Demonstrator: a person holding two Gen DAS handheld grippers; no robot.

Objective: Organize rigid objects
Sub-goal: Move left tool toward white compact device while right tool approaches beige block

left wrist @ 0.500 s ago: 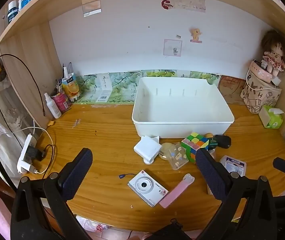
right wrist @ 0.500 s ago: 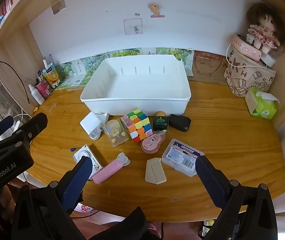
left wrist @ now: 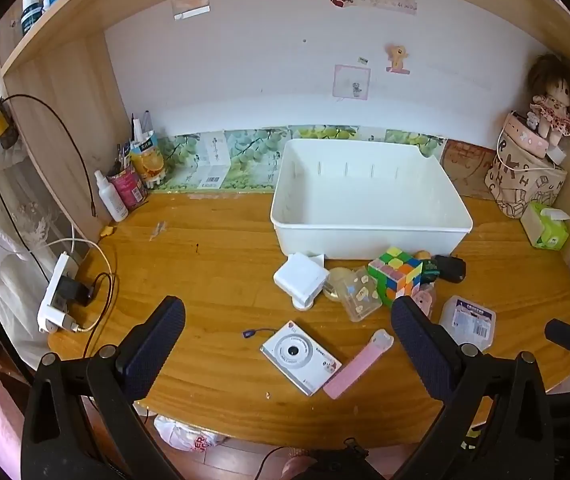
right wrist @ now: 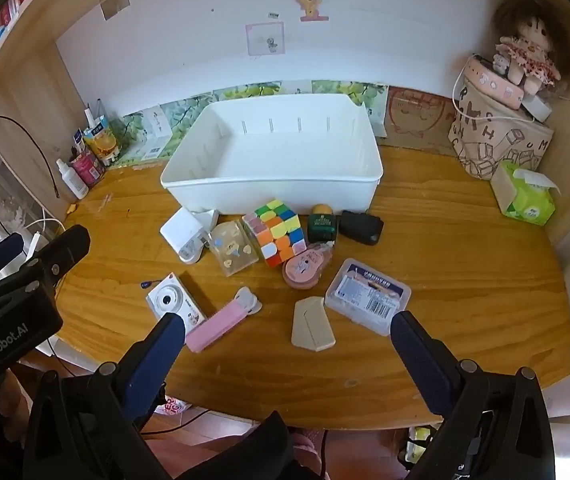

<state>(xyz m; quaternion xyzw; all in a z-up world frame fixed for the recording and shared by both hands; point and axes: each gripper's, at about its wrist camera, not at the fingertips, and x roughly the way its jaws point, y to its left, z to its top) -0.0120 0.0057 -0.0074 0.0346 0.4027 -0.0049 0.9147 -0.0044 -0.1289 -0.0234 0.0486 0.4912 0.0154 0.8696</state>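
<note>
A wooden counter point(right wrist: 445, 240) carries a white bin point(right wrist: 273, 184), nothing inside it, at the far middle. Just in front of the bin lies a cluster: a colourful puzzle cube point(right wrist: 277, 236), a white camera point(right wrist: 175, 304) near left, a clear labelled case point(right wrist: 367, 296) near right, and a pink clip point(right wrist: 221, 320). The left tool point(left wrist: 285, 344) and right tool point(right wrist: 287, 344) both hover at the near edge, released wide, grasping nothing.
</note>
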